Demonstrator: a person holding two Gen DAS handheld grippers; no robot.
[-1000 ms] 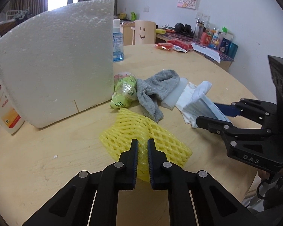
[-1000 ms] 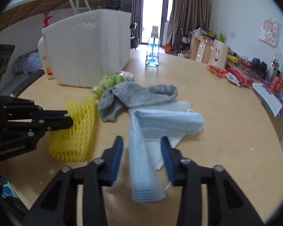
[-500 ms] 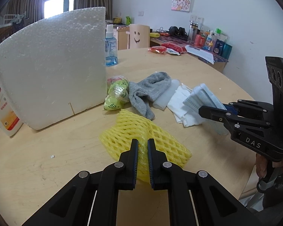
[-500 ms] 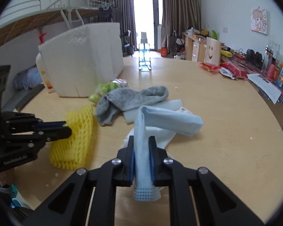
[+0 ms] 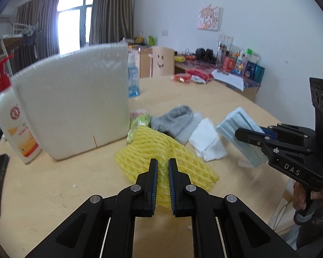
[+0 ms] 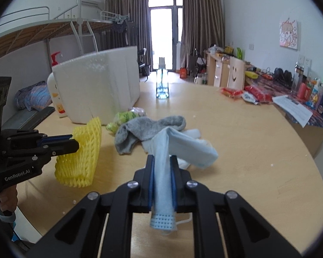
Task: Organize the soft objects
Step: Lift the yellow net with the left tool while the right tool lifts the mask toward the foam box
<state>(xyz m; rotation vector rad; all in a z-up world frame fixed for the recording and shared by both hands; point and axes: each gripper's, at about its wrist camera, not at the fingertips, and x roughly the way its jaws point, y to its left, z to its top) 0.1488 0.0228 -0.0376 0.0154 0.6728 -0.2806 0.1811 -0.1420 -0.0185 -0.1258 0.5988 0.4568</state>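
— So, what has each hand got? 
— The left gripper [image 5: 160,167], low in the centre of its own view, has its fingers [image 5: 152,178] clamped on the near edge of the yellow foam net [image 5: 161,150]. From the right wrist's view that net [image 6: 84,150] stands up on edge at the left of the frame, pinched at its upper side.

— And the other one? 
— The right gripper [image 6: 162,167] has its fingers [image 6: 149,178] pressed together on the light blue face mask [image 6: 161,172]. The mask runs between the pads; one end hangs below them with an ear loop dangling, the other end drapes off toward the right, lifted off the wooden surface [image 6: 247,150]. In the left wrist's view it [image 5: 236,126] shows at the right of the frame, hanging from that gripper.

— What lies loose? 
— A grey sock [image 6: 140,131] in the middle of the frame, a white cloth [image 5: 206,137] just to its right in the left view, and a greenish plastic packet [image 6: 122,117] touching the sock's far side. Behind them stands a big white foam block [image 6: 101,86], upright, with a lotion pump bottle [image 5: 13,124] beside it at the left and a clear blue bottle [image 6: 162,83] farther back.
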